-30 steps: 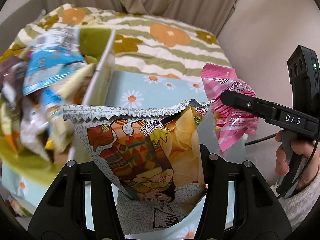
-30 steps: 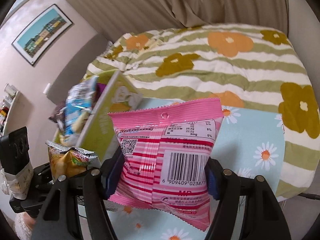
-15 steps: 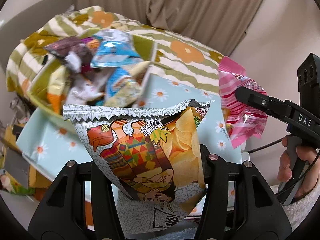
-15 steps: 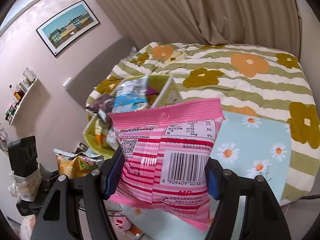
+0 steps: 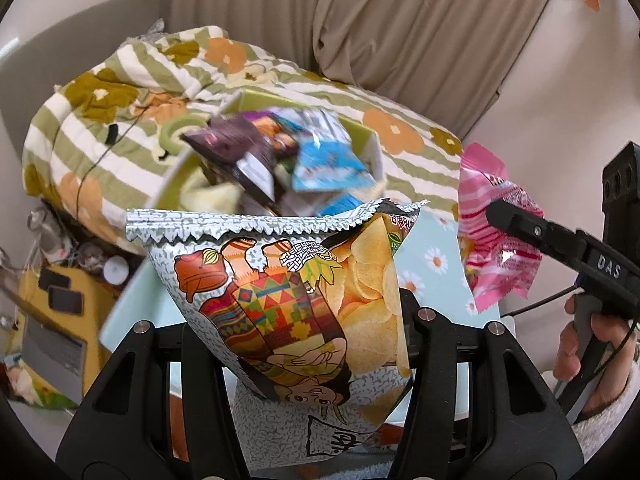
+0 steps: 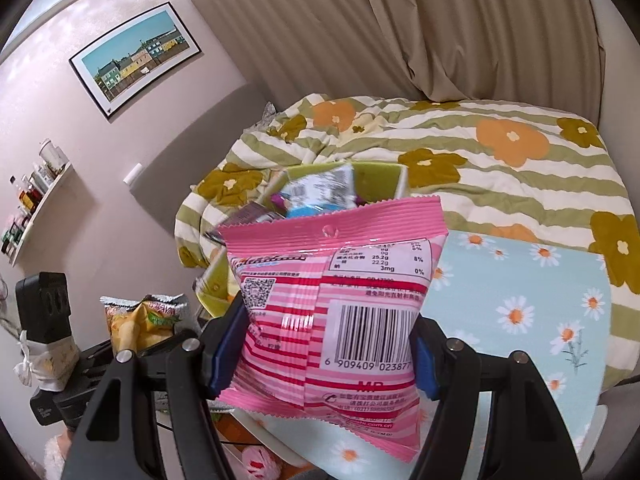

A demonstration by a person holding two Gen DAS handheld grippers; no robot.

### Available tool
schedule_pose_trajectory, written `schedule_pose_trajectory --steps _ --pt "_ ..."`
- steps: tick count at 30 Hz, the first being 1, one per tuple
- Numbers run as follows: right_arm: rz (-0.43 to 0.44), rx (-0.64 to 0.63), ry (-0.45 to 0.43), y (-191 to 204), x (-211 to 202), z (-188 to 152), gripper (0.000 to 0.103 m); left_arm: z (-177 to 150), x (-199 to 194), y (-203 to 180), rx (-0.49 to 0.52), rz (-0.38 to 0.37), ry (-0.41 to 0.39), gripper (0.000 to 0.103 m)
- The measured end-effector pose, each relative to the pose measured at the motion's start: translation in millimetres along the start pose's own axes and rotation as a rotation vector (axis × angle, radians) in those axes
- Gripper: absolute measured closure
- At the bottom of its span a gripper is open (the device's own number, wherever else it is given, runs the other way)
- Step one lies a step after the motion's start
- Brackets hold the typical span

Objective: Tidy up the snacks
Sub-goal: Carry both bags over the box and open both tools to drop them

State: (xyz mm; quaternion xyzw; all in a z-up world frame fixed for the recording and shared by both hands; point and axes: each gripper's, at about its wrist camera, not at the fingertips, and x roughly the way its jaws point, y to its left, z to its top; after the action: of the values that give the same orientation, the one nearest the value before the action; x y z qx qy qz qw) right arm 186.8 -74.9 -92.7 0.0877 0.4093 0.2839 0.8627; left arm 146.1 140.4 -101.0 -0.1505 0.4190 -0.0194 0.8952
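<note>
Two snack bags are up in the air, one in each of our grippers. Our left gripper [image 5: 298,344] has its fingers closed on the chip bag [image 5: 288,292]. Our right gripper [image 6: 320,356] has its fingers closed on the pink bag [image 6: 332,304]. Neither bag is in the box [image 5: 370,142] yet.

That green box sits past both bags, between them and the flowery bed [image 6: 500,148]. It is already piled high with snacks. We can see a dark purple pack [image 5: 236,152] and a blue pack [image 5: 328,164] on top of the pile, but they are blurry. A blue cloth with daisies [image 6: 520,296] covers the tabletop just beside the box, and we see no loose snacks on it.

So we think most of the work is done. What is left is to carry these two bags over the box and drop them in. The pile is tall, so they may slide off if we let go too early.

On the pink bag we can read a barcode with the numbers 6 909409 02387, the letters MP under it, and a little food table with 25.2g, 22.2g, 3mg and 8%. It also has a square code. The chip bag shows a drawn person in bright clothes and golden chips; its writing is too small for us to read. The right gripper has DAS on its side in the left camera view.
</note>
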Motion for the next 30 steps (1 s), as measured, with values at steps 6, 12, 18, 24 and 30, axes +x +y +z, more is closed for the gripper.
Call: schedule_pose_trajectory --steps 6,12,18,24,30 --pt "-0.045 0.021 -0.050 30 20 17 0.038 47 19 35 0.044 -0.034 0.001 0.055" --pt "-0.130 0.068 -0.102 41 35 28 0.038 79 56 40 0.124 -0.080 0.039 0.055" --pt "-0.193 0.106 -0.082 35 49 27 0.038 77 86 38 0.153 -0.083 0.072 0.000" --pt "-0.199 0.102 -0.043 30 61 24 0.038 62 82 55 0.118 -0.052 0.086 0.000" --pt "-0.158 0.057 -0.034 44 69 36 0.037 58 65 78 0.060 -0.015 0.061 0.000"
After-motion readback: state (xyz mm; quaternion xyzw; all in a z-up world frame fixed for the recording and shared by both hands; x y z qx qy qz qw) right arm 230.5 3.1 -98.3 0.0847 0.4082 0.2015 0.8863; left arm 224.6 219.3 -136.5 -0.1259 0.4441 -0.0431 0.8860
